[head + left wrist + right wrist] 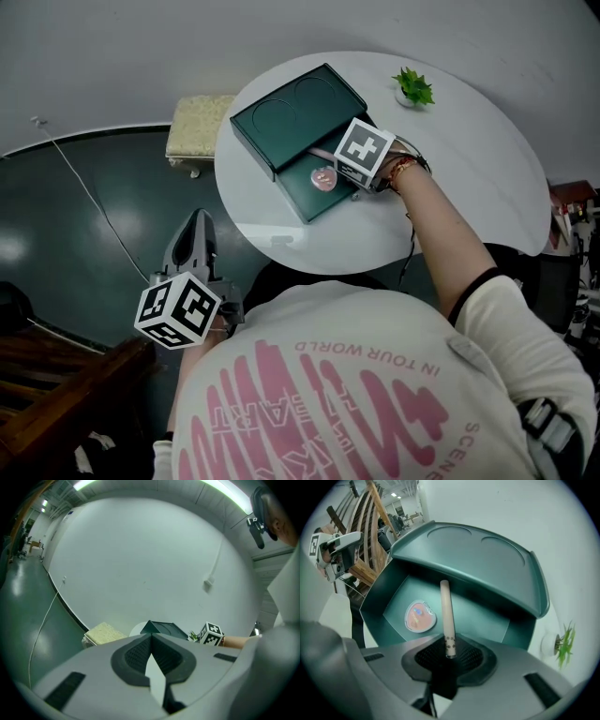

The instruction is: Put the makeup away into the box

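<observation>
The right gripper (450, 655) points down over the open drawer (480, 613) of the dark green box (483, 557) on the round white table (469, 159). Its fingers (469, 657) are closed nearly together on the near end of a slim, pale pink makeup stick (446, 611). The stick runs straight out from the fingertips towards the drawer's back, where its far tip sits close under the overhang of the box top. Just to the left of the fingers, a round pink compact (420, 616) already lies flat on the drawer floor. The left gripper (151, 637) hangs well away from the table with its fingers (136, 654) closed on nothing. The main risk, as I judge it, is the hold itself: the stick is thin and round and is pinched only at one end, so it could swivel between the pads. If the far tip catches the overhang, it could twist free early. If it is let go from too high, it may bounce or roll onto the compact, or out over the drawer's low front wall. A skewed landing could also leave it lying across the drawer edge, where it could foul the closing.
</observation>
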Tool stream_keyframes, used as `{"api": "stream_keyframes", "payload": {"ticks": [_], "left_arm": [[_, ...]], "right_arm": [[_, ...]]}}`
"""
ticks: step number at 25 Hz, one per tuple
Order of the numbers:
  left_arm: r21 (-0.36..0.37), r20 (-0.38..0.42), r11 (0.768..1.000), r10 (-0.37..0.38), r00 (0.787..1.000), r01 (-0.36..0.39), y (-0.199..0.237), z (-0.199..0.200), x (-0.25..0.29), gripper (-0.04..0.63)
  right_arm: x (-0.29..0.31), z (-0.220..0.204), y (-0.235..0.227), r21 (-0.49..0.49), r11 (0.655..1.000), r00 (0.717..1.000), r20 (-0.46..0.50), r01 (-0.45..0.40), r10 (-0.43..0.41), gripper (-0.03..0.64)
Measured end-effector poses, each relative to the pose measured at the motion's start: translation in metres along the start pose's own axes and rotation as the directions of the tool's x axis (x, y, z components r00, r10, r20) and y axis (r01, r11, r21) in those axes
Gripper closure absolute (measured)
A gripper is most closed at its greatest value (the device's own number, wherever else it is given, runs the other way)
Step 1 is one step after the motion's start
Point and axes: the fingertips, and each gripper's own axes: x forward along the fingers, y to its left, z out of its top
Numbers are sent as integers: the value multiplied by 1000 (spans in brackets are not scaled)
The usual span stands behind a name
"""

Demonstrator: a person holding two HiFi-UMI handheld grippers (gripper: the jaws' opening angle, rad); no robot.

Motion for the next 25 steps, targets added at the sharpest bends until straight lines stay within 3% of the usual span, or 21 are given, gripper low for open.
{"api": "stream_keyframes", "payload": {"ticks": [3, 5, 7, 11, 14, 18, 22, 25], "left_arm": [[19, 7, 1000, -19, 1000, 19, 1, 5, -6, 592], [33, 13, 999, -30, 999, 29, 4, 9, -10, 592], [43, 16, 998, -37, 999, 37, 7, 12, -16, 592], [72, 14, 995, -69, 998, 68, 8, 21, -20, 592], [97, 8, 990, -107, 994, 105, 8, 27, -21, 592], [122, -17, 980, -157, 987, 158, 0, 26, -20, 592], [140, -52, 968, -202, 978, 207, -13, 15, -13, 592], [148, -69, 959, -232, 970, 240, -29, 7, -11, 592]], "right_arm": [[-1, -1, -7, 15, 999, 999, -13, 44, -44, 531], [-5, -1, -12, 34, 995, 995, -26, 94, -93, 461], [-9, 0, -6, 60, 994, 995, -7, 95, -95, 465], [-35, 17, 16, 190, 981, 983, 169, 34, -67, 454], [-59, 28, 27, 312, 950, 940, 315, 24, -127, 451], [-76, 29, 44, 497, 867, 863, 445, -16, -239, 495], [-79, 27, 62, 634, 759, 782, 544, -147, -304, 529], [-82, 25, 79, 670, 696, 726, 609, -258, -318, 555]]}}
